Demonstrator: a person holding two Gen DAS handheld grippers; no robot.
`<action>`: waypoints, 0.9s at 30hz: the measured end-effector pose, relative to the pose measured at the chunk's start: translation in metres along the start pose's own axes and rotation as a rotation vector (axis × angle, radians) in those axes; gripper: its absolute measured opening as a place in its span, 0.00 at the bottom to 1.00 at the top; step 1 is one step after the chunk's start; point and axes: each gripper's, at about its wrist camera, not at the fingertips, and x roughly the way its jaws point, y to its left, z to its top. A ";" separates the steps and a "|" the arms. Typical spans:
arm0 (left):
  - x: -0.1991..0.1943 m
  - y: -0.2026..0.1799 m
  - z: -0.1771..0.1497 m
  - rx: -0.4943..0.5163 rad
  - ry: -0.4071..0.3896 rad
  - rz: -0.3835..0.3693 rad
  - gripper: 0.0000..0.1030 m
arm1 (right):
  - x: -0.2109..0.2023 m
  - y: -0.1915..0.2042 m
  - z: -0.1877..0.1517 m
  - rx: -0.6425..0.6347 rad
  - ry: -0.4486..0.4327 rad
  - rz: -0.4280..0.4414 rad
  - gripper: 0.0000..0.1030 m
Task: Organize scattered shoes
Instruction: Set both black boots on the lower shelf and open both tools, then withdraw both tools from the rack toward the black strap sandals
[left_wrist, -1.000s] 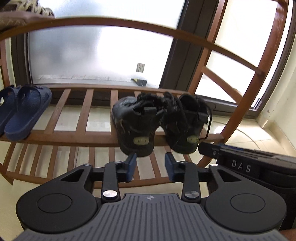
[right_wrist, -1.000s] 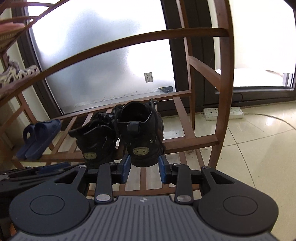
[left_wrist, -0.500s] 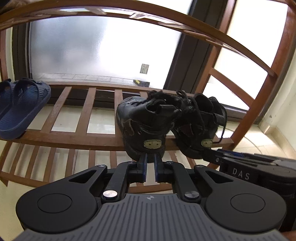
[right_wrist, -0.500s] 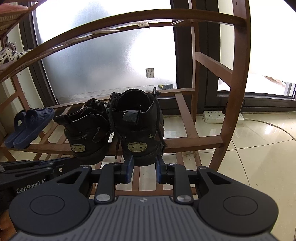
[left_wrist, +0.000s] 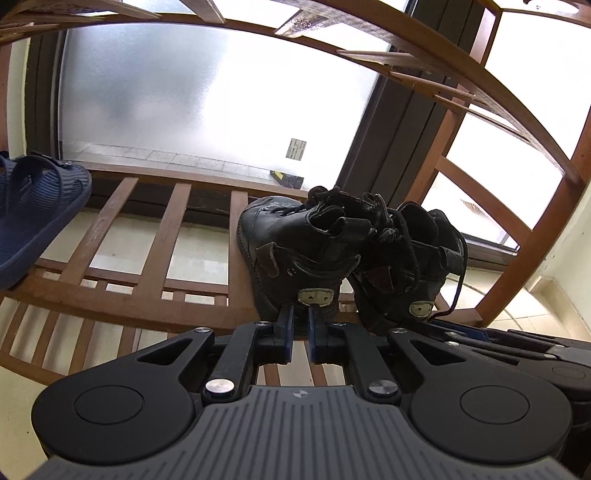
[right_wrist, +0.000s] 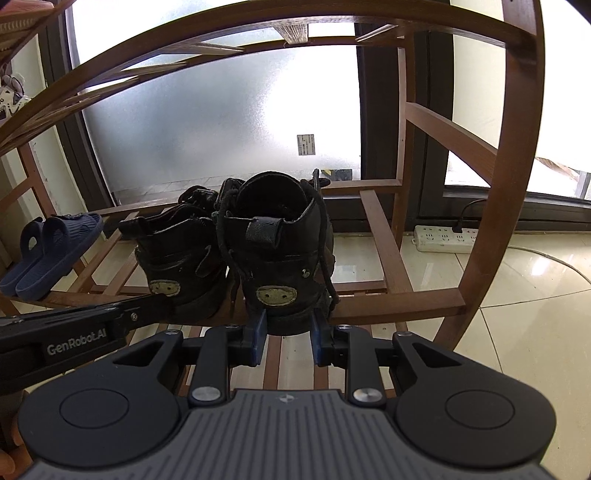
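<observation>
Two black lace-up boots stand side by side, heels toward me, on a slatted wooden shelf (left_wrist: 110, 299). My left gripper (left_wrist: 301, 325) is shut with nothing between its pads, and its tips touch the heel of the left boot (left_wrist: 295, 243). The right boot (left_wrist: 410, 258) stands just beside it. In the right wrist view, my right gripper (right_wrist: 288, 326) is open by a narrow gap, its tips at the back of the right boot's (right_wrist: 277, 251) heel sole. That heel is wider than the gap. The left boot (right_wrist: 177, 251) and the left gripper's finger (right_wrist: 140, 314) show at the left.
A pair of blue slippers (right_wrist: 48, 254) lies at the left end of the same shelf (right_wrist: 399, 302). Another slatted shelf (right_wrist: 258, 22) hangs close above. A white power strip (right_wrist: 443, 238) lies on the tiled floor at the right, by the frosted glass door.
Both grippers have come closer and lower toward the boots' heels. The left jaws went from open to shut, and the right jaws narrowed. The boots stay on the shelf.
</observation>
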 end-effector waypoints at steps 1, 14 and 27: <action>0.001 0.000 0.001 -0.005 0.003 -0.003 0.09 | 0.001 0.000 0.001 0.001 0.000 0.000 0.28; -0.005 0.004 -0.008 0.003 0.046 0.006 0.09 | 0.004 0.001 0.001 0.027 -0.001 0.008 0.30; -0.028 -0.012 -0.020 0.060 0.057 0.001 0.20 | -0.024 -0.011 -0.013 0.129 0.017 -0.005 0.38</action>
